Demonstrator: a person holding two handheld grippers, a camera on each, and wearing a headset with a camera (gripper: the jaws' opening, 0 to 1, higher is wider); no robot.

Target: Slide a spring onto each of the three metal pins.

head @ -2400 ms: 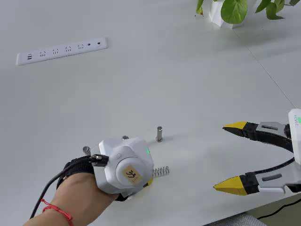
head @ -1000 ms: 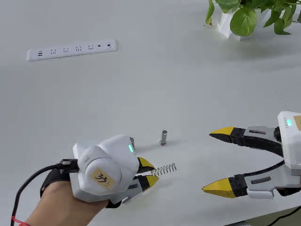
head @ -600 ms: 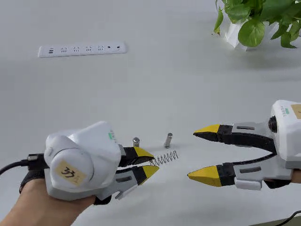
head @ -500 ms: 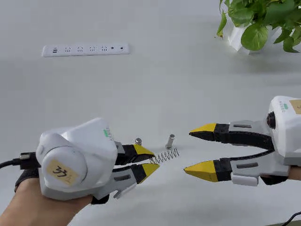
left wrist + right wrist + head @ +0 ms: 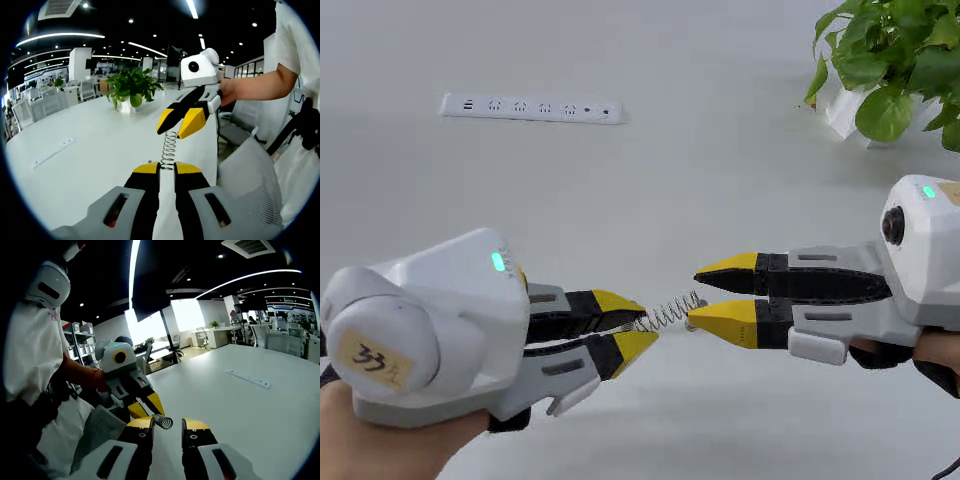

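The left tongs are reaching in from the near left of the head view, and their yellow-tipped jaws are pinching one end of the spring. The jaws are drawn almost together, with only a thin gap that the coil is filling. The spring is sticking out from them towards the right, tilting slightly upward, in the air above the white table.

The right tongs are coming in from the right, tip to tip with the left ones. Their jaws are standing partly open, one above the other, and the free end of the spring is sitting between them, just at the inner face of the lower jaw. They are not clamping it.

In the left gripper view the left tongs are gripping the bottom of the spring, which is rising straight up to the right tongs. In the right gripper view the right tongs are gaping, and the round end of the spring is lying against the left-hand jaw, with the left tongs just behind it.

A white power strip is lying on the far left of the table, and a leafy plant is standing at the far right.
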